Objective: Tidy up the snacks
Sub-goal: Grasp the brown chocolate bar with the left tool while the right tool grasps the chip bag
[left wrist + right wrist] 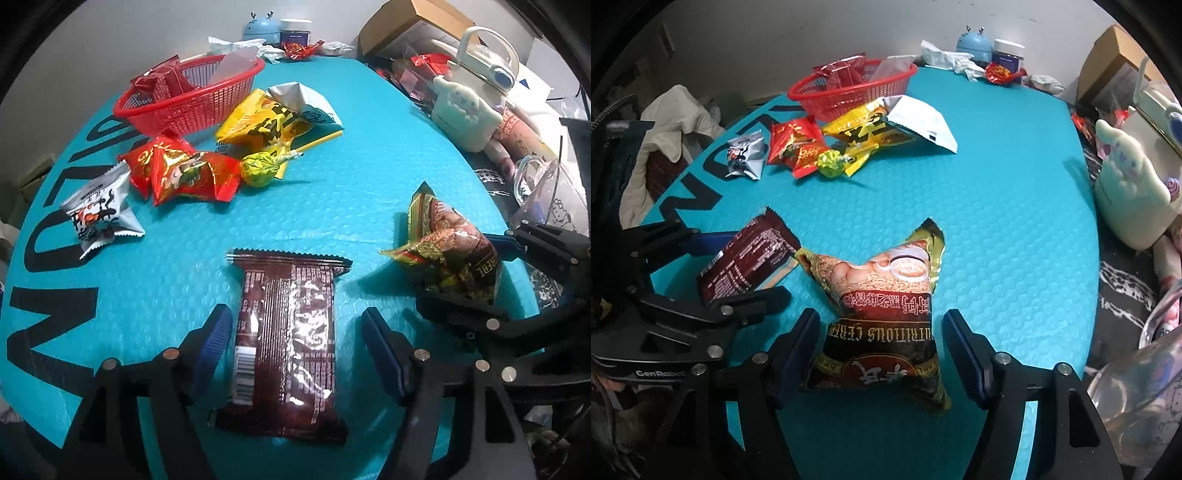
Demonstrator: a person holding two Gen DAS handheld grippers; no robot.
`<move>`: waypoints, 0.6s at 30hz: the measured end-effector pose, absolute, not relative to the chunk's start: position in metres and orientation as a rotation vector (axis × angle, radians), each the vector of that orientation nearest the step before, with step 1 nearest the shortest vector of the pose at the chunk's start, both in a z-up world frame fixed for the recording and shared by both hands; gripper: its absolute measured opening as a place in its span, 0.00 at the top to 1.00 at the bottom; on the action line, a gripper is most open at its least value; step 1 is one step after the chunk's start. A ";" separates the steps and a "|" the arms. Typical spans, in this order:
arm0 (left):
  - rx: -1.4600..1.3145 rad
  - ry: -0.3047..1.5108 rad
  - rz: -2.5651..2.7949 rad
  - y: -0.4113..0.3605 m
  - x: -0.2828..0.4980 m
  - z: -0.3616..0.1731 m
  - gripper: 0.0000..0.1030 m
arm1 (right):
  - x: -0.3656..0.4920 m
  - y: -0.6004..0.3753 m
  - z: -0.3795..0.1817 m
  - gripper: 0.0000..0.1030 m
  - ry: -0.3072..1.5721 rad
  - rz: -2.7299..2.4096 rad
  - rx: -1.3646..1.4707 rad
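A dark brown wrapped bar [288,332] lies flat on the teal mat [332,206], between the fingers of my left gripper [295,343]. A gap shows on each side of it, so that gripper is open. A puffy brown and gold cereal pouch [882,325] rests on the mat between the fingers of my right gripper [881,350], which is open with its pads clear of the pouch. The two grippers stand side by side. Farther back are a red basket [192,107], a yellow packet [266,122], red packets [177,173], a white packet [101,214] and a green lollipop [258,170].
A cream kettle with a plush figure [465,114], a cardboard box [413,22] and clutter line the mat's right edge. A glass jug [1137,387] stands close on the right. Crumpled cloth [672,122] lies off the left edge. The basket holds red sachets [846,72].
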State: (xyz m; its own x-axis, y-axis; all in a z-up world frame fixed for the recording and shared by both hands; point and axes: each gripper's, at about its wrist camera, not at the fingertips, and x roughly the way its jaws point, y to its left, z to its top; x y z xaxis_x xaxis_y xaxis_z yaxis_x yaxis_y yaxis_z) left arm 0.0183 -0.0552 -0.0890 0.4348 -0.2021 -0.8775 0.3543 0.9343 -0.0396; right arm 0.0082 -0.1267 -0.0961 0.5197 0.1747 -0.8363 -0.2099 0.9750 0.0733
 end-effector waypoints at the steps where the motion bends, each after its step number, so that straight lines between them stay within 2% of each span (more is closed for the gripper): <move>1: 0.163 1.063 -0.347 -0.056 0.019 -0.089 0.30 | 0.008 -0.127 -0.096 0.33 0.997 0.231 -0.036; 4: 0.162 1.045 -0.347 -0.056 0.020 -0.090 0.31 | 0.009 -0.125 -0.096 0.33 0.987 0.231 -0.048; 6: 0.170 1.022 -0.346 -0.056 0.020 -0.089 0.42 | 0.009 -0.123 -0.097 0.37 0.978 0.227 -0.072; 7: 0.169 1.016 -0.349 -0.056 0.019 -0.088 0.51 | 0.008 -0.121 -0.097 0.43 0.971 0.223 -0.091; 9: 0.166 1.018 -0.355 -0.055 0.020 -0.088 0.51 | 0.008 -0.120 -0.097 0.48 0.964 0.225 -0.108; 18: 0.124 1.026 -0.385 -0.049 0.019 -0.083 0.51 | 0.007 -0.123 -0.093 0.51 0.958 0.235 -0.076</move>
